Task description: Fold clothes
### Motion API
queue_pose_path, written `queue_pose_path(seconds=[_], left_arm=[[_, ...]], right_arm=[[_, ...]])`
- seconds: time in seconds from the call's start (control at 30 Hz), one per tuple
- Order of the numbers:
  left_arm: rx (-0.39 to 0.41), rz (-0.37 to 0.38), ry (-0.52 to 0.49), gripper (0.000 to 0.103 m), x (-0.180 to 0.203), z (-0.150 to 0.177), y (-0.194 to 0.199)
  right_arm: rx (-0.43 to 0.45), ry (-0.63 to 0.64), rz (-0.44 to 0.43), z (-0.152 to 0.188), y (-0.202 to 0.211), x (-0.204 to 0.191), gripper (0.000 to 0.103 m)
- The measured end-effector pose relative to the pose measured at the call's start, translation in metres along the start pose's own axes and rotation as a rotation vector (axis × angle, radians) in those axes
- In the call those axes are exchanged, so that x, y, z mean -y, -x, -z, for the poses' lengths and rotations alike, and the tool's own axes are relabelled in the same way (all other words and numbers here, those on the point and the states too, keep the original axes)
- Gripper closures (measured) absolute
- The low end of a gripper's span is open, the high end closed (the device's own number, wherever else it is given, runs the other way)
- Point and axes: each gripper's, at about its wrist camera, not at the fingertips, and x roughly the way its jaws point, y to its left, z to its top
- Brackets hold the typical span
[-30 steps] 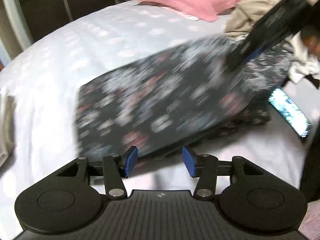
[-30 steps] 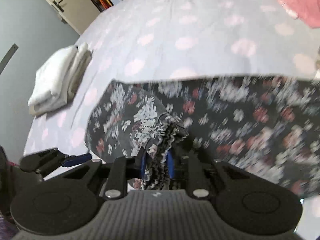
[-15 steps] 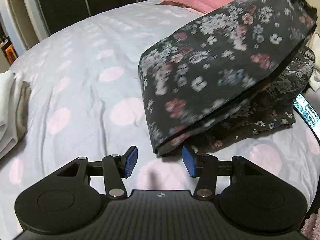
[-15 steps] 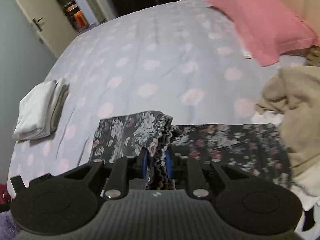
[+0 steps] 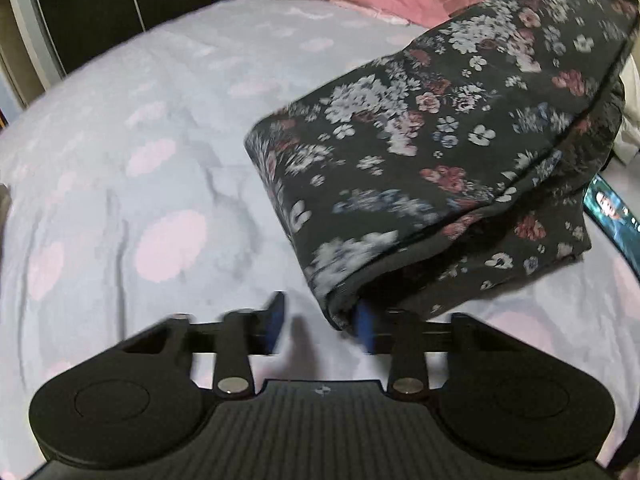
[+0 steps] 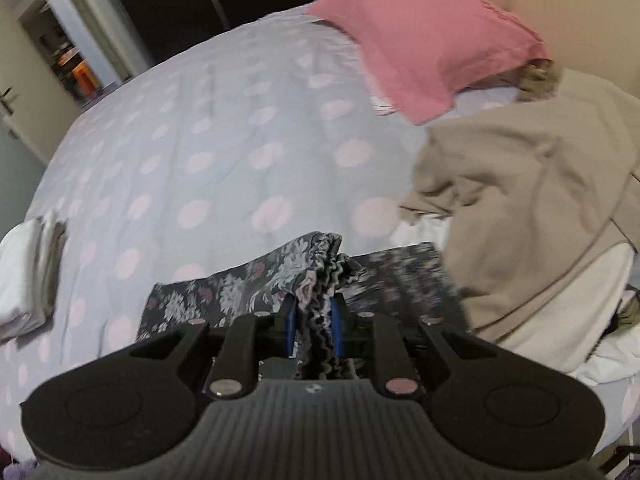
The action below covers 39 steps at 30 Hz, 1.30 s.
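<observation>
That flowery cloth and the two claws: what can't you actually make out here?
- Left wrist view: the left claw is motion-blurred; the floral garment overlaps its right fingertip, so contact is unclear.
- Right wrist view: the right claw hides the pinched hem.
- The white folded stack is cut off by the left edge.

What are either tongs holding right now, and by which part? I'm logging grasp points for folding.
The right tongs are shut on the floral garment, pinching its gathered, ruffled edge. The left tongs are open and hold nothing.
</observation>
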Motion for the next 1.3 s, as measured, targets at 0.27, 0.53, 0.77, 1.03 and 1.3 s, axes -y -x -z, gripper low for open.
queue_pose_path(seconds=[0.27,0.53,0.77,1.03,1.3], left_arm=[[-0.059,-0.017,-0.011,0.092,0.010,-0.003,-0.011],[-0.074,0.004,-0.010,0.090,0.003,-0.006,-0.010],[-0.012,0.101,0.100,0.053,-0.024,-0.012,0.021],[0.014,0.148,0.288,0.044,-0.061,-0.037,0.010],[-0.079,0.235,0.513,0.044,-0.085,-0.045,-0.038]], right_arm=[[-0.040,-0.108,0.094,0.002,-0.059,0.060,0.085],[-0.058,-0.164,0.156,0.019,-0.106,0.095,0.084],[-0.042,-0.150,0.168,0.022,-0.099,0.100,0.071],[-0.012,-0.068,0.177,0.035,-0.063,0.105,0.046],[-0.112,-0.217,0.052,0.065,-0.076,0.137,0.032]])
